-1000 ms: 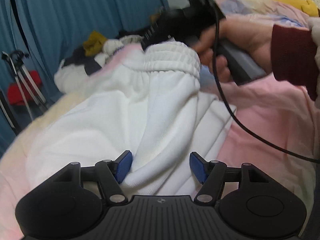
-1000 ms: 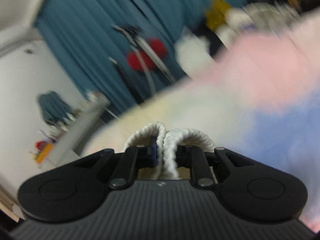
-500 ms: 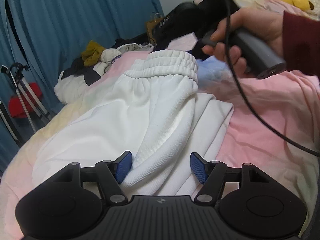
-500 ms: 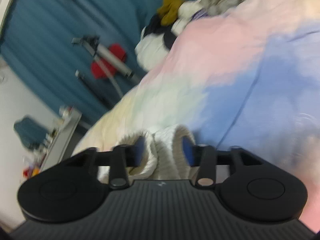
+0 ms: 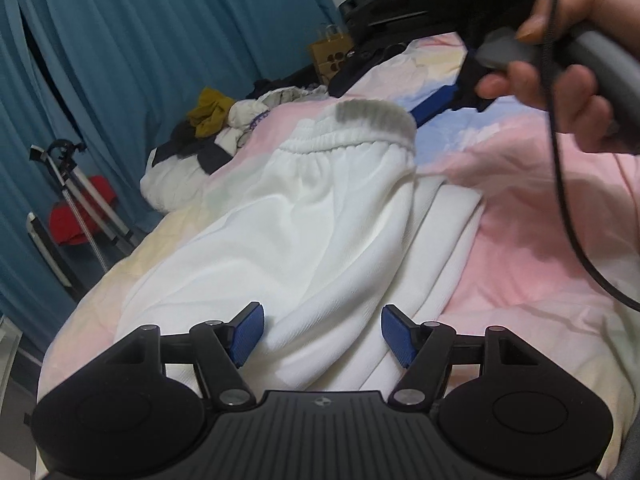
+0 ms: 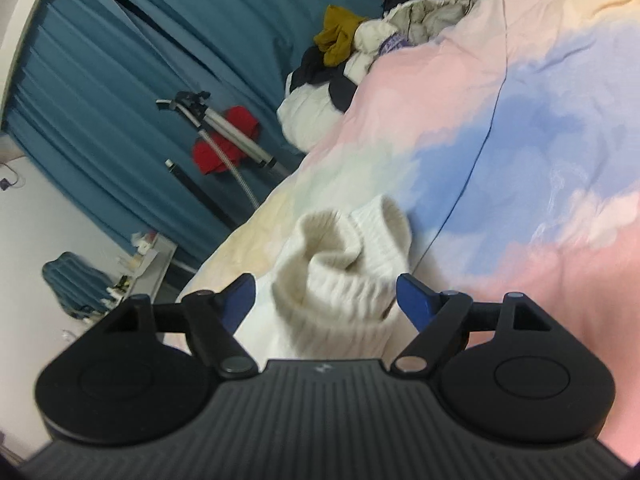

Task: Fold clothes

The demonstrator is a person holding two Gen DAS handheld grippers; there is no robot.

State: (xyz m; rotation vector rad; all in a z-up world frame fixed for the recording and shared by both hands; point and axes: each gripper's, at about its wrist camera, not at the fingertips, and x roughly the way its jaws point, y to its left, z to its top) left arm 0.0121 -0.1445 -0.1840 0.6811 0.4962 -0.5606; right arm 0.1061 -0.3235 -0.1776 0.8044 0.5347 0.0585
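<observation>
Since a second ago our right gripper [image 6: 325, 294] has let go of the ribbed waistband [image 6: 344, 256] and stands wide open above it. The white trousers [image 5: 304, 240] lie folded on the near bed [image 5: 540, 248]. Our left gripper [image 5: 323, 332] gapes too (empty). Unpinned, the springy top layer could slide open.

Light: soft, even indoor, moderately bright; no hard glare. White trousers [image 5: 304, 216] nearly blown out, weave faint. Grey shadow patch on their waistband [image 5: 372, 118] under the right hand-held gripper [image 5: 434, 106]. Fisheye bends the blue curtain [image 5: 140, 60] and frame edges; corners vignette black. Right wrist view softer overall: waistband blurred, background slightly smeared.
</observation>
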